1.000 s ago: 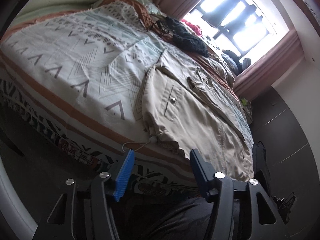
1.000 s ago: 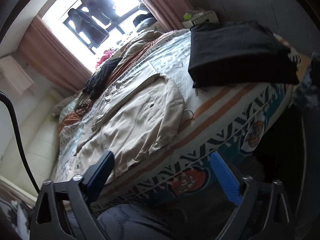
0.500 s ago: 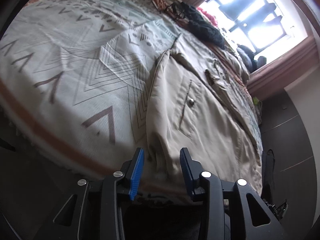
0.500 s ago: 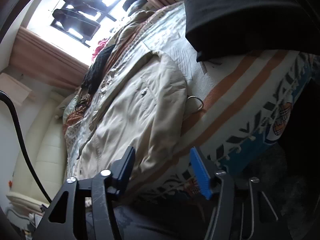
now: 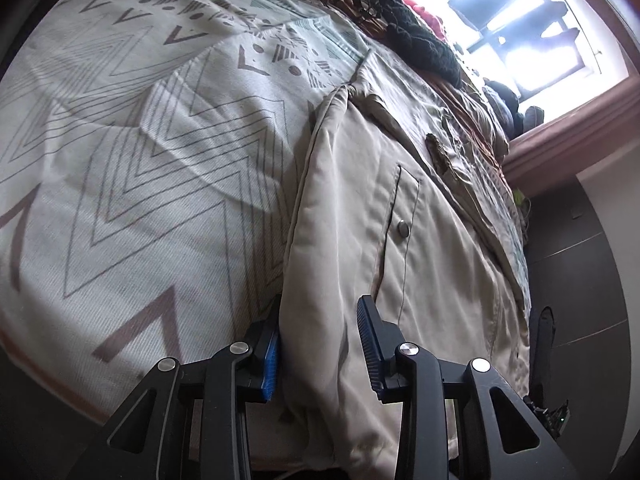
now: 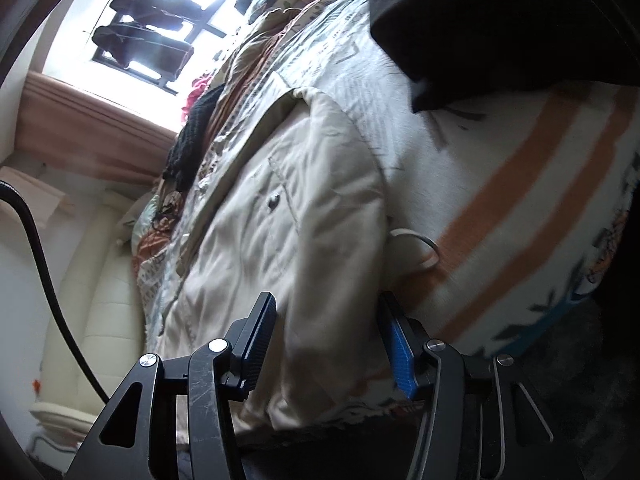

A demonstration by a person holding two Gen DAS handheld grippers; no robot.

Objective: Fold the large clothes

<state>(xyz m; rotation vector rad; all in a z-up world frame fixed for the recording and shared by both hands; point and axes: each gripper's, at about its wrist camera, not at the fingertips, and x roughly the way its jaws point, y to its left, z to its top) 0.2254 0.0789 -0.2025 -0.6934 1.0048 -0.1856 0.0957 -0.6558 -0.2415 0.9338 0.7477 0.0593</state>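
Observation:
A beige jacket (image 5: 400, 208) lies spread flat on the patterned bedspread (image 5: 120, 160), with a snap-buttoned chest pocket facing up. My left gripper (image 5: 320, 344) is open, its blue-padded jaws straddling the jacket's bottom hem at one corner. In the right wrist view the same jacket (image 6: 288, 216) shows, and my right gripper (image 6: 332, 340) is open with its jaws around the hem at the other corner, near the bed's edge. A white drawstring loop (image 6: 420, 248) lies beside the hem.
A folded black garment (image 6: 500, 20) sits on the bed to the right. A dark knit item (image 5: 420, 48) and other clothes lie near the window. A cream padded headboard (image 6: 92, 320) stands at the left. Dark wardrobe doors (image 5: 580, 280) stand beyond the bed.
Both grippers have moved forward from off the bed's edge onto the jacket's hem. Their jaws have narrowed around the fabric but remain apart.

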